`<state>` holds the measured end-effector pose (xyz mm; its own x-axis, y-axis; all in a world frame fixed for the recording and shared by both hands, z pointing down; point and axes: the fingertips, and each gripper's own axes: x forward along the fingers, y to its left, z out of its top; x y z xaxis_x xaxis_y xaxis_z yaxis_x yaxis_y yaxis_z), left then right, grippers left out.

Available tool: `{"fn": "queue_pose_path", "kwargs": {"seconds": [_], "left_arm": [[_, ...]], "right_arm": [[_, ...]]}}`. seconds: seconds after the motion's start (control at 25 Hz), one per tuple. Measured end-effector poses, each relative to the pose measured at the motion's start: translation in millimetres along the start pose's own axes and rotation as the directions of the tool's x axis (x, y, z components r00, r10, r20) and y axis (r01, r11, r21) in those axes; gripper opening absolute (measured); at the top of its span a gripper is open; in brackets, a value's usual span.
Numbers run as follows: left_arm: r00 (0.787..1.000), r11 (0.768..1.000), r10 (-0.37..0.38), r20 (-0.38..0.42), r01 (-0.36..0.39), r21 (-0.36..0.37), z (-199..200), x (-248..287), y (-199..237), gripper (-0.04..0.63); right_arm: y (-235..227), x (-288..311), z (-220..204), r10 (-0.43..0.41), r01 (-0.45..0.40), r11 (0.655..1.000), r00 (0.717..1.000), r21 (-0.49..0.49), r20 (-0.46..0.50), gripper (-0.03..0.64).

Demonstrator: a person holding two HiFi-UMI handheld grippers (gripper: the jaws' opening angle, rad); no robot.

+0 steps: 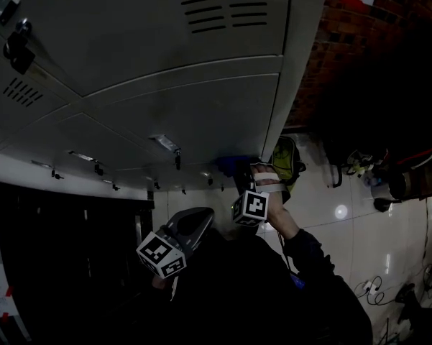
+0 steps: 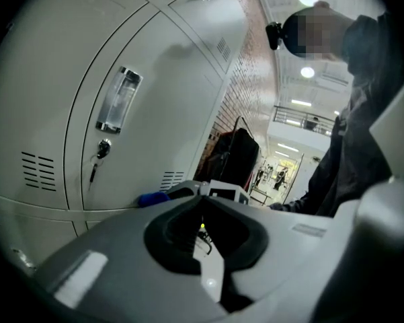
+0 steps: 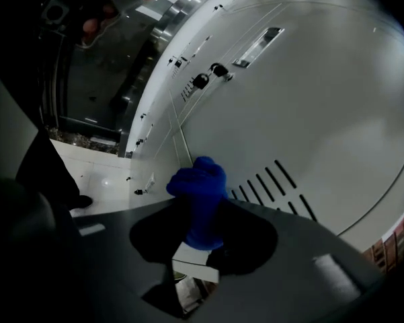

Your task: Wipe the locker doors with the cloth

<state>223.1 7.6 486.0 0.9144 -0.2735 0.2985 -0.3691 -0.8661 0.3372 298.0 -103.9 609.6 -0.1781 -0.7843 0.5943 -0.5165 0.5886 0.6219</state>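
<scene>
While at door (image 3: 322,106), cloth (image 3: 200,197) in right gripper (image 3: 202,229).

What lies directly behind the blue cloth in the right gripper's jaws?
A grey locker door, with vent slots beside the blue cloth. The patch of door that the cloth covers cannot be seen.

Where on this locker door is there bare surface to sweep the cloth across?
Bare: the wide door panel between the label holder and the vent slots. Crowded: around the locks beside the holder. The cloth sits beside the slots.

No readable text, labels or numbers
</scene>
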Motion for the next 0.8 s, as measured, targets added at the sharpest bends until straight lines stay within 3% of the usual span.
{"fn": "queue_pose_path", "kwargs": {"seconds": [0.16,0.4,0.56,0.68,0.8], "left_arm": [[1.0,1.0,0.001,0.005,-0.001,-0.005,1,-1,-4,-0.02],[0.999,0.999,-0.045,0.006,0.044,0.011,4,10,-5,-0.02],[0.994,0.992,-0.114,-0.001,0.114,0.049,8,29,-16,-0.02],[0.985,0.983,-0.174,-0.021,0.175,0.063,7,42,-29,-0.02],[0.975,0.972,-0.221,-0.028,0.222,0.079,10,51,-40,-0.02]], "right_arm": [[-8,-16,8,-0.016,0.015,0.999,0.999,0.038,0.033,0.126],[-71,-97,54,-0.09,0.068,0.991,0.974,0.112,0.208,0.126],[-128,-169,85,-0.226,0.207,0.974,0.935,0.097,0.274,0.126],[-169,-213,99,-0.336,0.334,0.941,0.896,0.057,0.289,0.126],[-207,-246,112,-0.421,0.414,0.905,0.847,0.093,0.326,0.126]]}}
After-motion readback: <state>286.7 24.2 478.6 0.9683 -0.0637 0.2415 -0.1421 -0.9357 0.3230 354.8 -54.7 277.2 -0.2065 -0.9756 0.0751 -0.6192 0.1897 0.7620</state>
